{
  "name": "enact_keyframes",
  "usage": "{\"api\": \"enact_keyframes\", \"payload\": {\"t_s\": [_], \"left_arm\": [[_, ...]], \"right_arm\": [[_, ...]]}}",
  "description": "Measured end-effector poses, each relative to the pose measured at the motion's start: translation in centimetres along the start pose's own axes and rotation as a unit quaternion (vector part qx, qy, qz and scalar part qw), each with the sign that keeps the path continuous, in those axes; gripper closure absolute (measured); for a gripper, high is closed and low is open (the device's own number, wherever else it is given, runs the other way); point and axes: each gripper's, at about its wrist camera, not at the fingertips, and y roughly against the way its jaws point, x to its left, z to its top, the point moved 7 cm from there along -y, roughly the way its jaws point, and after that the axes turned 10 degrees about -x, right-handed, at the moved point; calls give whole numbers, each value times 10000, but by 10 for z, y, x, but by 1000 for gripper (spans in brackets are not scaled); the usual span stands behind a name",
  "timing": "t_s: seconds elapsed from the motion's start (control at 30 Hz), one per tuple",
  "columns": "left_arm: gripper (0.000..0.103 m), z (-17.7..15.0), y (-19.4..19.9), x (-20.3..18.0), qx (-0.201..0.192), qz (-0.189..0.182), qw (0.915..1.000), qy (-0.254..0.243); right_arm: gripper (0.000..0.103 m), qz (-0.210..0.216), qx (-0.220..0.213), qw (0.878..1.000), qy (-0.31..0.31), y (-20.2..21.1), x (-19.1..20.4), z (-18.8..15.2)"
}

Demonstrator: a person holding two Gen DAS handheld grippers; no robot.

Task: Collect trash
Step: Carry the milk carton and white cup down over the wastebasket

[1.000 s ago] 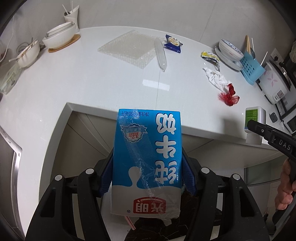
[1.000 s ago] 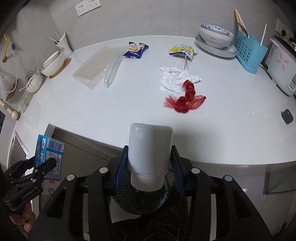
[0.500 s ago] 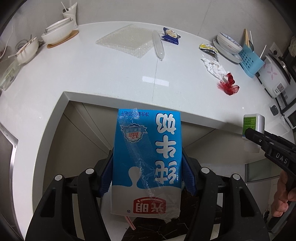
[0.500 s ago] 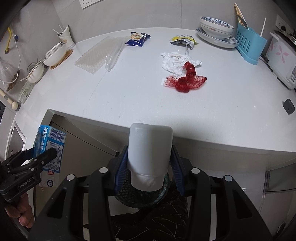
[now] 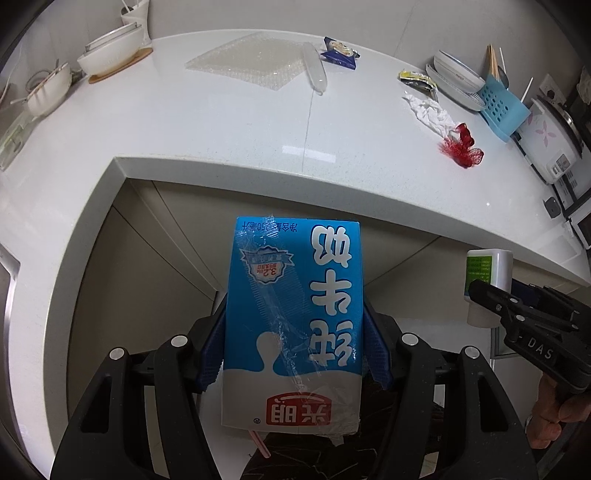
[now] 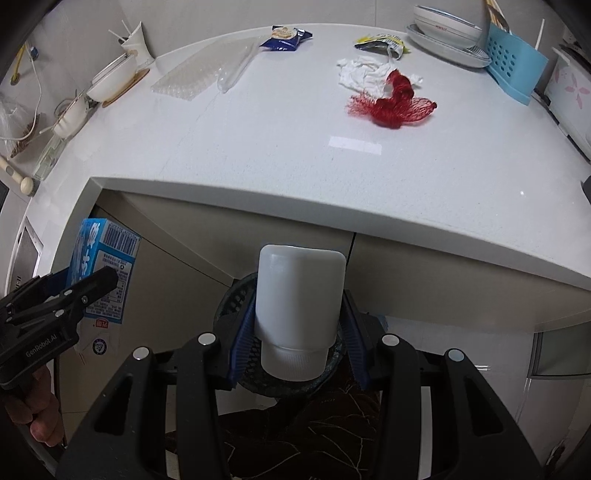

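Observation:
My left gripper (image 5: 293,354) is shut on a blue and white milk carton (image 5: 295,310), held upside down in front of the counter's edge, a pink straw poking out below. My right gripper (image 6: 299,336) is shut on a white plastic bottle (image 6: 301,306), cap toward me, right over a dark mesh bin (image 6: 284,384) on the floor. Each gripper shows in the other's view: the right gripper (image 5: 476,291) with its bottle (image 5: 487,269), the left gripper (image 6: 107,277) with its carton (image 6: 105,266). Loose trash lies on the white counter (image 6: 258,140): a red net (image 6: 395,105), crumpled white paper (image 6: 364,74), a blue snack wrapper (image 6: 286,37), a yellow wrapper (image 6: 382,42) and bubble wrap (image 6: 199,74).
Bowls (image 6: 114,77) and a cup stand at the counter's back left. Stacked dishes (image 6: 447,24), a blue utensil rack (image 6: 515,64) and a rice cooker (image 5: 550,140) stand at the back right. Beige cabinet doors (image 5: 155,266) run below the counter edge. A hand (image 6: 33,417) holds each tool.
Both grippers have sunk below the counter's edge with their loads. The counter has shifted up in both views, and the mesh bin under the bottle shows larger.

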Motion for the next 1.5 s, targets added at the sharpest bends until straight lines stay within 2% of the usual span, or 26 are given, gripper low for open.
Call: {"api": "enact_keyframes", "payload": {"t_s": [0.27, 0.47, 0.93, 1.13, 1.5], "left_arm": [[42, -15, -17, 0, 63, -46, 10000, 31], [42, -25, -32, 2, 105, 9, 9999, 24], [42, -47, -61, 20, 370, 130, 9984, 405], [42, -57, -73, 27, 480, 262, 9975, 441], [42, -55, -84, 19, 575, 325, 9968, 451]], "right_arm": [[61, 4, 187, 9998, 49, -25, 1, -15], [61, 162, 266, 9994, 157, -42, 10, -25], [61, 282, 645, 9964, 473, -96, 27, -50], [61, 327, 665, 9956, 574, -108, 35, -50], [60, 372, 710, 9940, 742, -116, 42, -53]]}}
